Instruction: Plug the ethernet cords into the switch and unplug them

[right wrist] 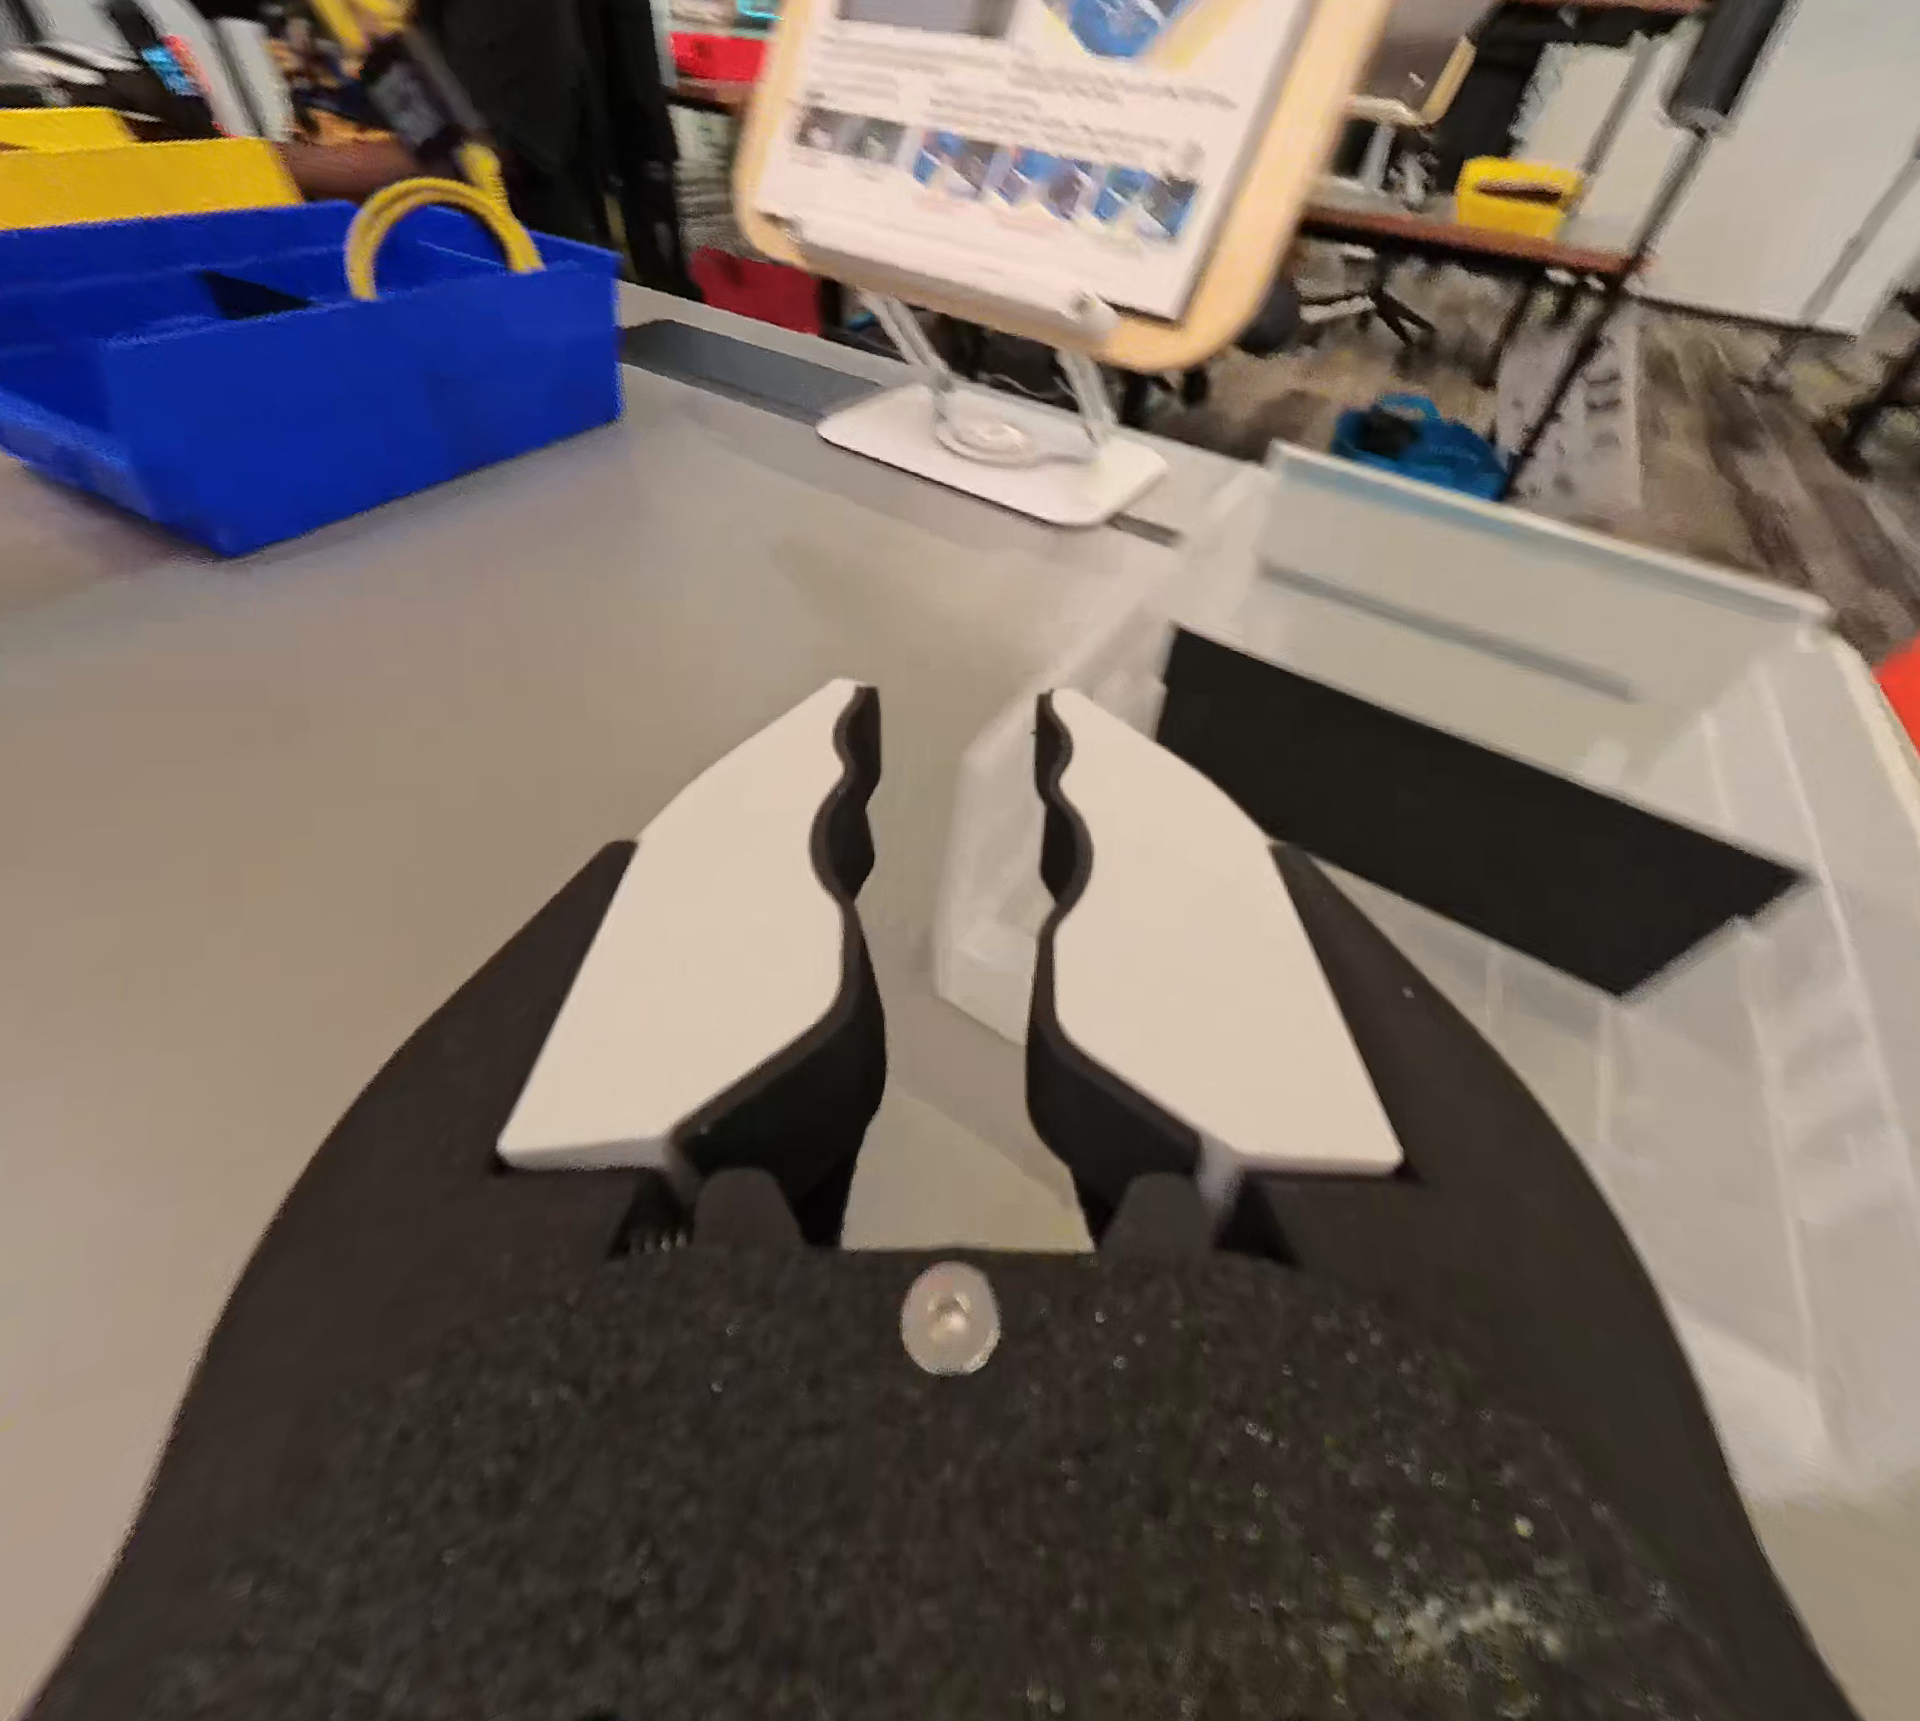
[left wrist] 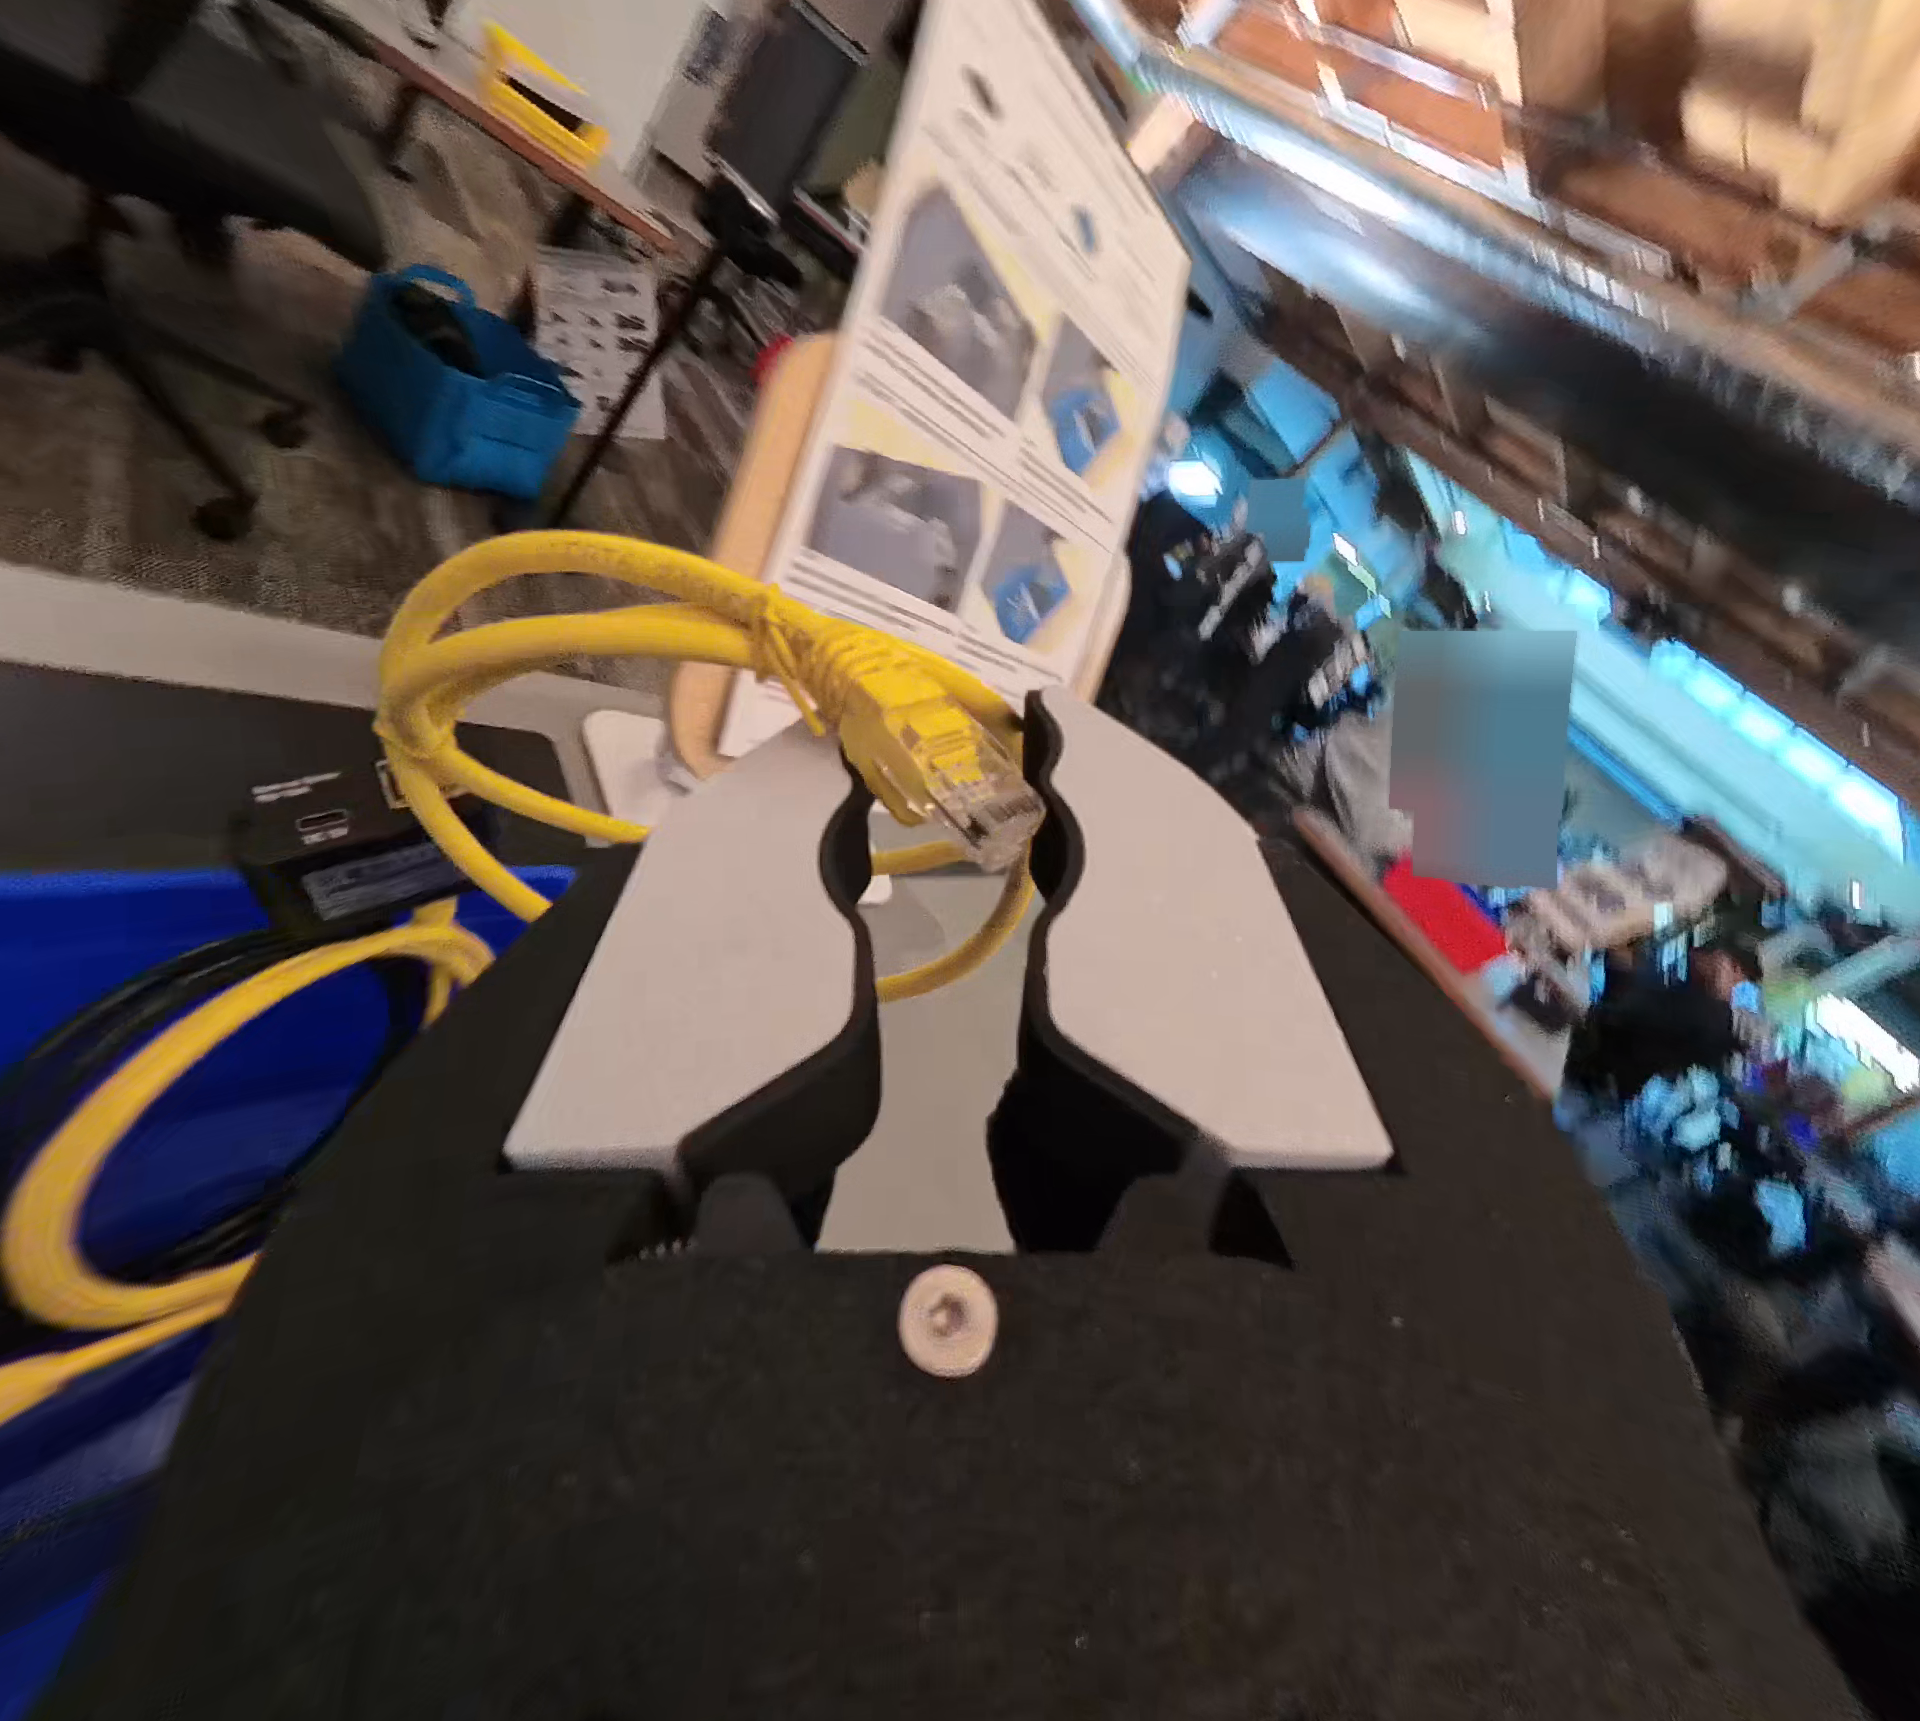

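Observation:
In the left wrist view my left gripper (left wrist: 940,726) is shut on the clear-tipped plug (left wrist: 935,767) of a yellow ethernet cord. The cord's tied coil (left wrist: 499,632) hangs out to the left in the air. Below it a small black box with ports (left wrist: 332,830) sits at the edge of a blue bin (left wrist: 104,944), and a second yellow cord (left wrist: 125,1141) loops inside the bin. In the right wrist view my right gripper (right wrist: 956,705) is open and empty above the grey table (right wrist: 416,736). The blue bin (right wrist: 312,393) stands at the far left with a yellow cord (right wrist: 436,201) arching out of it.
A page on a wooden stand (right wrist: 1039,61) with a white base (right wrist: 997,456) stands at the table's far edge. A clear plastic container (right wrist: 1558,632) with a black panel (right wrist: 1455,830) lies right of my right gripper. Chairs, desks and people are beyond the table. The grippers' ends are close to 55 cm from one another.

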